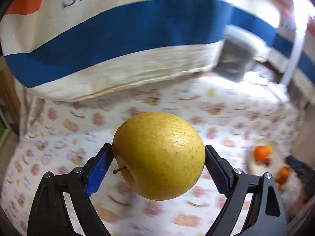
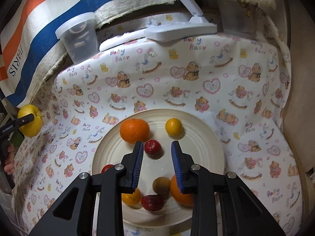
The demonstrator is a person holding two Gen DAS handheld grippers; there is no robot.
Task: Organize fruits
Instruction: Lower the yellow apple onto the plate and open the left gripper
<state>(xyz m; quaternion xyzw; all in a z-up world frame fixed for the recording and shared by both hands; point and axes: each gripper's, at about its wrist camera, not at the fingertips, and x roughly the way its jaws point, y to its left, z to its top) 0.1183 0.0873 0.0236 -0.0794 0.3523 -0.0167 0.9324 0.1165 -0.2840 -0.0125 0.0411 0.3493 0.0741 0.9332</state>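
My left gripper (image 1: 158, 152) is shut on a yellow apple (image 1: 159, 161) and holds it above the teddy-bear cloth; the apple also shows at the far left of the right wrist view (image 2: 30, 120). My right gripper (image 2: 157, 144) is open and empty, hovering over a cream plate (image 2: 206, 147). On the plate lie a large orange (image 2: 134, 130), a small yellow fruit (image 2: 173, 126), a dark red fruit (image 2: 152, 147), a brown kiwi (image 2: 161, 185), another orange (image 2: 182, 193) and several more small fruits. In the left wrist view the plate (image 1: 254, 163) is blurred at the right.
A clear plastic tub (image 2: 78, 37) and a white folding lamp (image 2: 181, 29) stand at the back of the table. A striped "PARIS" cloth (image 2: 39, 39) hangs behind on the left. A grey container (image 2: 238, 19) stands at the back right.
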